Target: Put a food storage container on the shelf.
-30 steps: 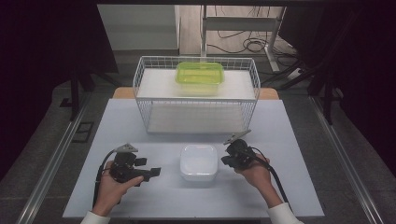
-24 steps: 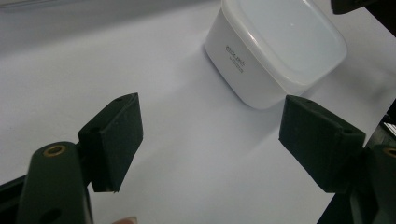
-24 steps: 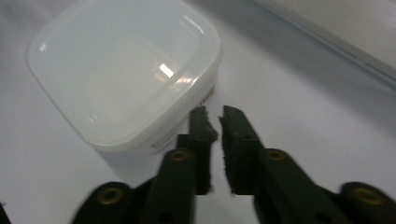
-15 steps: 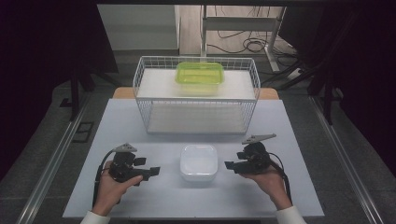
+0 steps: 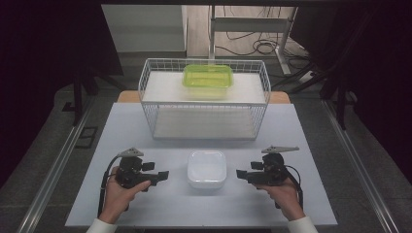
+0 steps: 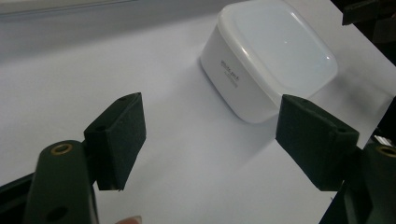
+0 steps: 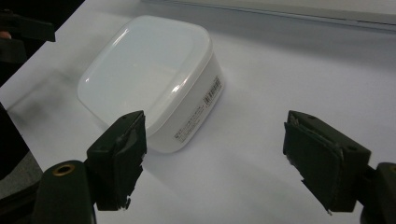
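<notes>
Flanking a glossy, round-cornered white plastic container (image 5: 206,168), left gripper (image 5: 163,174) and right gripper (image 5: 241,173) jaws gape wide.

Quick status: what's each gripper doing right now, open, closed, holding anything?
Left gripper: open, holding nothing.
Right gripper: jaws have just been opening, now wide and empty beside the white container.

The high view sits up above the person's edge of the pale grey worktop (image 5: 145,126) and looks forward and down, taking in the whole top plus the white wire basket (image 5: 204,104) at the far side. Both gripper views ride low and close, looking out between their own black jaws across the surface. All three share the white square lidded plastic container (image 5: 207,168), seen from its opposite sides in the left gripper view (image 6: 271,60) and right gripper view (image 7: 149,79).
</notes>
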The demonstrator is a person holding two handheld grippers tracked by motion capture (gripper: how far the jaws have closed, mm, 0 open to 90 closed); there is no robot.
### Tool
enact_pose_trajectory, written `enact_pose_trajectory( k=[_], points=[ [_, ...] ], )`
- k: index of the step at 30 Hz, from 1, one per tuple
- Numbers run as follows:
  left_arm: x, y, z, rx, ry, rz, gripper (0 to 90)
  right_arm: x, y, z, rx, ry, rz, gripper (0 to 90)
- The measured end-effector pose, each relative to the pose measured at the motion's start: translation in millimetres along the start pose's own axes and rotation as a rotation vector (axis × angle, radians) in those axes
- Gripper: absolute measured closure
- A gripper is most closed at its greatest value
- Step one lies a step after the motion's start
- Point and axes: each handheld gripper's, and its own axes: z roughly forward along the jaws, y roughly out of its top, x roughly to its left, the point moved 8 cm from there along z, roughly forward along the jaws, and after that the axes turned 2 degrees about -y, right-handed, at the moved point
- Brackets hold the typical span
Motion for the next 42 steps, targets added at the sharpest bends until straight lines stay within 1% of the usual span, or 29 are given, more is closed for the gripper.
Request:
enact_pose_trajectory(
  k=[5,8,10,13,16,17,19,20,21,22,26,29,31,32,34,38,39,41,42],
  points=[
    [-2.4,3.8,2.3,-0.002,-0.004,-0.007,23.9,-0.8,1.0,-0.6,-0.014,-0.001,0.007,21.1],
    [-5.0,8.0,2.6,-0.006,-0.004,-0.014,25.5,-3.7,0.8,2.0,-0.014,-0.004,0.008,23.1],
    [-6.2,10.7,4.0,-0.003,-0.001,-0.025,25.7,-4.2,0.5,3.8,-0.008,0.010,0.015,24.4],
    [-8.0,14.7,8.2,0.005,0.002,-0.037,25.9,-2.8,2.4,4.1,-0.019,0.038,0.031,27.1],
    [-9.9,19.4,13.4,0.012,-0.004,-0.046,25.9,-1.9,4.5,3.9,-0.028,0.060,0.046,28.8],
    [-10.5,21.2,15.1,0.013,-0.007,-0.051,26.1,-2.3,5.2,4.4,-0.031,0.060,0.049,29.4],
    [-11.2,25.0,19.3,0.011,-0.017,-0.069,28.9,-1.5,7.8,6.8,-0.032,0.074,0.062,31.6],
    [-10.7,26.8,21.6,0.013,-0.021,-0.079,28.9,-1.5,7.8,6.8,-0.032,0.074,0.062,31.6],
    [-9.1,30.6,26.5,0.011,-0.039,-0.102,30.5,0.0,9.6,9.6,-0.031,0.078,0.064,32.5],
    [-9.1,30.6,26.5,0.011,-0.039,-0.102,31.2,0.0,9.6,9.6,-0.031,0.078,0.064,32.5],
    [-7.0,35.6,36.8,0.019,-0.081,-0.158,32.9,4.6,11.4,17.9,-0.018,0.089,0.057,35.2],
    [-7.0,38.9,43.1,0.009,-0.102,-0.196,35.3,7.0,11.6,25.3,-0.004,0.100,0.059,36.6],
    [-7.9,39.5,47.0,0.011,-0.121,-0.209,38.1,7.8,11.2,29.7,0.006,0.100,0.058,37.3],
    [-8.3,39.7,49.8,0.013,-0.128,-0.222,38.7,7.9,11.1,30.9,0.010,0.099,0.060,37.7],
    [-7.9,39.2,53.1,0.023,-0.134,-0.229,39.9,8.3,12.0,34.4,0.007,0.113,0.074,39.1],
    [-7.9,37.0,59.7,0.045,-0.154,-0.251,40.7,8.3,12.6,36.1,0.006,0.120,0.084,40.5],
    [-8.4,34.9,63.2,0.061,-0.168,-0.261,41.3,7.8,13.0,37.3,0.006,0.125,0.088,41.4],
    [-8.1,33.5,64.7,0.068,-0.175,-0.260,41.7,7.7,13.0,38.1,0.007,0.129,0.090,41.7],
    [-8.1,32.7,66.5,0.069,-0.182,-0.270,42.5,7.7,12.9,38.9,0.009,0.131,0.091,42.0]
  ],
)
